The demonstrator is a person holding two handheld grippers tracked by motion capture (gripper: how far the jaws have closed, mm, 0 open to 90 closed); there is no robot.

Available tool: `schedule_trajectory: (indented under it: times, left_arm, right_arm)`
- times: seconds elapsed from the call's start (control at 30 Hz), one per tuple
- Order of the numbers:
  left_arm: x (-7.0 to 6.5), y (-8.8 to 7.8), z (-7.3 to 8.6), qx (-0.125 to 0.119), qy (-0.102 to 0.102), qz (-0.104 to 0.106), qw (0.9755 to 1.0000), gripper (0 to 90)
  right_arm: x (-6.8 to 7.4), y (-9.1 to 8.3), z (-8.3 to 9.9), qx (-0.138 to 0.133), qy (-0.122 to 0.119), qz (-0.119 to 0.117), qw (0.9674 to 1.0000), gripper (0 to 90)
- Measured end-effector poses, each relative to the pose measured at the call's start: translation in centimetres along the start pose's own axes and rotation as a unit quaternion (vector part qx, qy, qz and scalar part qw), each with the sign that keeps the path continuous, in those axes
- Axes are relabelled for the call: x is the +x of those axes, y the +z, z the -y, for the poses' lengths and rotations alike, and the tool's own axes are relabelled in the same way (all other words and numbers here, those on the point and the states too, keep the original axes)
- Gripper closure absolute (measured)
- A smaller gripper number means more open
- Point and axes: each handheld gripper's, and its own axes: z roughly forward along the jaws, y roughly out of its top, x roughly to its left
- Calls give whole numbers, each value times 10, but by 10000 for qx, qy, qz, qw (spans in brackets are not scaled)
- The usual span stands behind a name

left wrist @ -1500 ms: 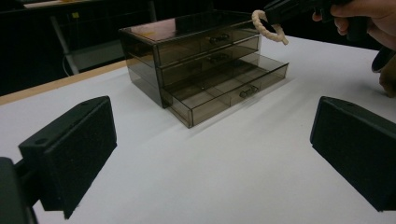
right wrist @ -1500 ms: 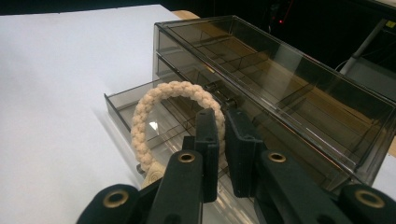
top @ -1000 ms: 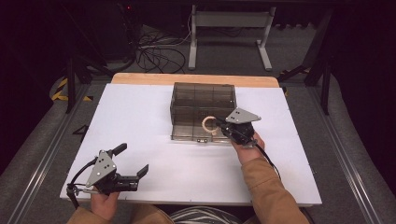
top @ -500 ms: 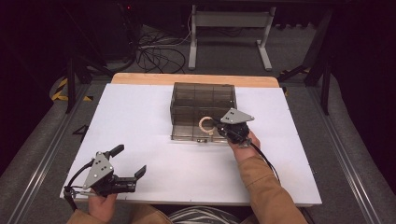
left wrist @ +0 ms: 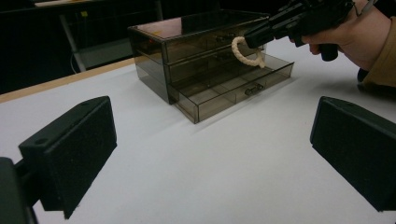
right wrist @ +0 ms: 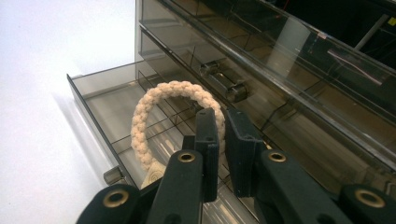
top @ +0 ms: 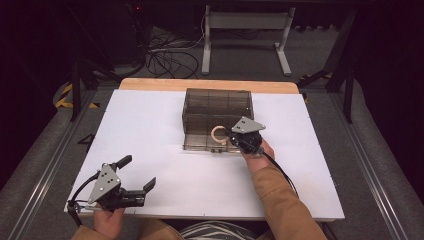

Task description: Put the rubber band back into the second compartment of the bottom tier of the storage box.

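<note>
Clamped on a braided rope ring (right wrist: 173, 105) held just above the open bottom drawer (right wrist: 100, 100) of a smoky drawer box (top: 217, 105), the right hand-held gripper (right wrist: 223, 140) risks dropping it, apparently, across the dividers; the left hand-held gripper (top: 141, 179) idles agape on the desk (top: 150, 115).
</note>
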Motion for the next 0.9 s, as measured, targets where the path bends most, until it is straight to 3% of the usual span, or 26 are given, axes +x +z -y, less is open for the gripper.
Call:
schedule_trajectory:
  times: [0.9]
  left_arm:
    - [0, 2, -1, 26, 21, 43, 10000, 10]
  right_arm:
    - [8, 17, 10, 270, -194, 52, 9994, 840]
